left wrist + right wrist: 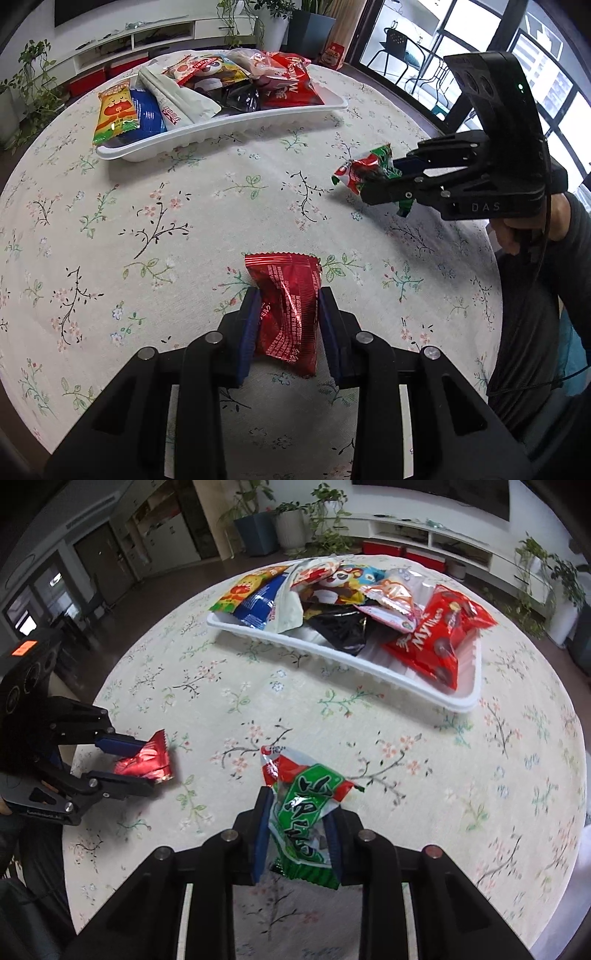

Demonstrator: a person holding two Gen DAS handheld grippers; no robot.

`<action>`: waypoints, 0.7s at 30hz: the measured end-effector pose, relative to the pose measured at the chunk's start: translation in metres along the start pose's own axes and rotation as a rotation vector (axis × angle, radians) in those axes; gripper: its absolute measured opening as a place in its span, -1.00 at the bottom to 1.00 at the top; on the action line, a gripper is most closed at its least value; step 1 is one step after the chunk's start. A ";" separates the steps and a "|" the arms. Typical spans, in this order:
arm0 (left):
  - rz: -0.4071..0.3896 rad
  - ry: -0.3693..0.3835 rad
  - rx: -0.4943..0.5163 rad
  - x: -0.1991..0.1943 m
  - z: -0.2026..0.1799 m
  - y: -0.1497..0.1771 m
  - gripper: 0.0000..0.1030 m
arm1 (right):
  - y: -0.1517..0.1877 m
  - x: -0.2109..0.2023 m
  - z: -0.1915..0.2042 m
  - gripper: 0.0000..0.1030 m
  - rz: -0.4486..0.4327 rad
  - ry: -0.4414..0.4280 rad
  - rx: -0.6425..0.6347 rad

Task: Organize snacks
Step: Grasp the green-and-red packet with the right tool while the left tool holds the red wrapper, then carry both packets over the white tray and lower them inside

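You've got both clamped: left gripper (286, 314) on red packet (286, 306), right gripper (299, 834) on green packet (304, 823), staged for far tray (332, 659).

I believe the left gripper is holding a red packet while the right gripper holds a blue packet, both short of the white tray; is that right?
Not quite: the right gripper holds a green packet, not blue, as the right wrist view shows. The left gripper does hold the red packet, both short of the white tray.

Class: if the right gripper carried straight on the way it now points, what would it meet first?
Probably the flowered tablecloth, short of the white tray; the right gripper tilts downward, holding the green packet. Depth is uncertain.
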State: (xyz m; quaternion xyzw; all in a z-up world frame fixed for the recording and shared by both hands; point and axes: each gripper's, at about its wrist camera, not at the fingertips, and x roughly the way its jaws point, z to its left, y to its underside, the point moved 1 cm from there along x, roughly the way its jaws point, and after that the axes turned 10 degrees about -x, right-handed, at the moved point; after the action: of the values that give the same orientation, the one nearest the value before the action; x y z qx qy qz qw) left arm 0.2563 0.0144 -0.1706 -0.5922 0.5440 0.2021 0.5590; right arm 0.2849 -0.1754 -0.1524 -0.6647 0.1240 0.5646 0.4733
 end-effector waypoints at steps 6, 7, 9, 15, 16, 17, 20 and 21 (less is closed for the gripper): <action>-0.043 0.029 -0.035 -0.011 0.001 -0.007 -0.43 | 0.006 -0.018 0.003 -0.45 -0.064 -0.018 0.079; -0.051 0.036 -0.045 -0.013 0.003 -0.010 -0.43 | 0.006 -0.019 0.003 -0.45 -0.071 -0.017 0.088; -0.073 0.045 -0.067 -0.019 0.007 -0.016 -0.43 | 0.006 -0.025 0.001 -0.45 -0.090 -0.020 0.114; -0.157 0.060 -0.102 -0.044 0.018 -0.054 -0.43 | -0.009 -0.041 -0.013 -0.45 -0.149 -0.026 0.180; -0.175 0.057 -0.102 -0.048 0.019 -0.062 -0.43 | -0.013 -0.043 -0.016 -0.45 -0.157 -0.024 0.185; -0.194 0.053 -0.102 -0.054 0.020 -0.072 -0.43 | -0.020 -0.045 -0.018 -0.45 -0.165 -0.017 0.187; -0.242 0.060 -0.116 -0.069 0.027 -0.098 -0.43 | -0.039 -0.052 -0.025 -0.45 -0.187 0.002 0.187; -0.253 0.058 -0.121 -0.072 0.030 -0.109 -0.43 | -0.048 -0.055 -0.028 -0.45 -0.199 0.009 0.189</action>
State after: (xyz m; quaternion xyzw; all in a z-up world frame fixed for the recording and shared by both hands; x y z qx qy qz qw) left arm 0.3391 0.0472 -0.0706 -0.6942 0.4679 0.1452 0.5274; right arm 0.3175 -0.1923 -0.0836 -0.6288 0.1120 0.4975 0.5870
